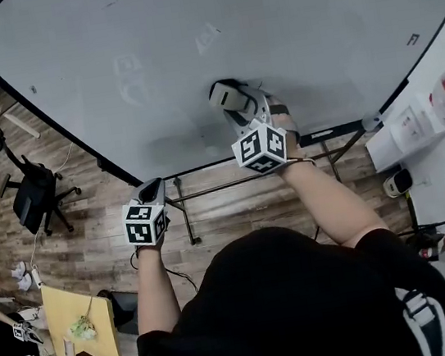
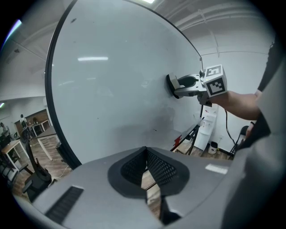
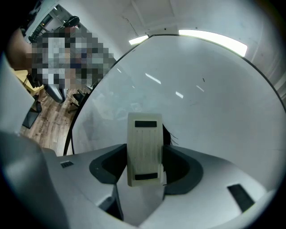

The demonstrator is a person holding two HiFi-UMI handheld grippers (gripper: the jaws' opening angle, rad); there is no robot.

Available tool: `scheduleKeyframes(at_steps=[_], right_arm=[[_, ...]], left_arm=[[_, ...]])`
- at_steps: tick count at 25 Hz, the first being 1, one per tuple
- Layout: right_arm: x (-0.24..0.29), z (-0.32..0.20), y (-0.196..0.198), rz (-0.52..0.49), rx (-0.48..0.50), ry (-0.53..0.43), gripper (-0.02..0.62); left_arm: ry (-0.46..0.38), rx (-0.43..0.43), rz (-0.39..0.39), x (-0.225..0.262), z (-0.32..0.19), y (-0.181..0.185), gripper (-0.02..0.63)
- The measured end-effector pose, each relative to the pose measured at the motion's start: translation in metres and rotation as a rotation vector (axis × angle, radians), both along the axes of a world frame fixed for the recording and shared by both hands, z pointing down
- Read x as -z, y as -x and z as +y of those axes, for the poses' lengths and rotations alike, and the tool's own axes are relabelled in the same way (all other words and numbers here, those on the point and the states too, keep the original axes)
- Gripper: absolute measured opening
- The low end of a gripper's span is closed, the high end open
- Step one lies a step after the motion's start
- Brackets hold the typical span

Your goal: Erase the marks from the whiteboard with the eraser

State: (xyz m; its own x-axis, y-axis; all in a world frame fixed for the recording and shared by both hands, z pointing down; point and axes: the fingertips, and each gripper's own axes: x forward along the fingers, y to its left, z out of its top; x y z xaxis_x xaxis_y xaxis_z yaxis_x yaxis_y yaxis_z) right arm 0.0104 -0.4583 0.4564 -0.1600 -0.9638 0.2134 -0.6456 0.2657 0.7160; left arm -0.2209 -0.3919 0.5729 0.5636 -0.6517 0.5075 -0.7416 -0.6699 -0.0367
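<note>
Eraser (image 3: 144, 147) in right gripper (image 3: 144, 167), seemingly against whiteboard (image 1: 185, 37).

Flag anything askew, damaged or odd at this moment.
Nothing stands out. The right tool grips the eraser and presses it against the whiteboard. The left tool is shut, empty and held off the board. Only faint marks show on the board, which fits an erasing job.

The whiteboard (image 3: 210, 103) is smooth and glossy, with sharp reflections. The eraser (image 3: 144, 150) has a cream, ribbed back, probably matt plastic. The floor (image 1: 90, 234) is wood-grain.
</note>
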Motion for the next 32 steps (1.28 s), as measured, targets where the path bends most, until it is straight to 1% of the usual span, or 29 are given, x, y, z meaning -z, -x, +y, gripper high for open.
scheduleKeyframes(at_steps=[5,9,11,18,21,32], right_arm=[[-0.005,0.014,0.001,-0.008,0.023,0.016,0.236],[-0.005,0.023,-0.008,-0.026,0.021,0.026,0.236],[-0.003,0.029,-0.015,-0.045,0.015,0.03,0.236],[0.004,0.045,-0.045,-0.097,-0.011,0.016,0.236],[0.008,0.052,-0.059,-0.119,-0.024,0.016,0.236],[0.01,0.081,-0.11,-0.149,-0.089,0.027,0.235]], left_arm=[[-0.001,-0.013,-0.002,-0.001,0.003,-0.007,0.011],[-0.007,-0.029,-0.002,0.003,0.005,-0.017,0.012],[-0.007,-0.04,-0.011,0.003,0.007,-0.022,0.011],[-0.036,-0.068,0.0,0.014,0.012,-0.046,0.012],[-0.033,-0.079,-0.007,0.013,0.015,-0.054,0.012],[-0.049,-0.141,-0.004,0.026,0.032,-0.097,0.012]])
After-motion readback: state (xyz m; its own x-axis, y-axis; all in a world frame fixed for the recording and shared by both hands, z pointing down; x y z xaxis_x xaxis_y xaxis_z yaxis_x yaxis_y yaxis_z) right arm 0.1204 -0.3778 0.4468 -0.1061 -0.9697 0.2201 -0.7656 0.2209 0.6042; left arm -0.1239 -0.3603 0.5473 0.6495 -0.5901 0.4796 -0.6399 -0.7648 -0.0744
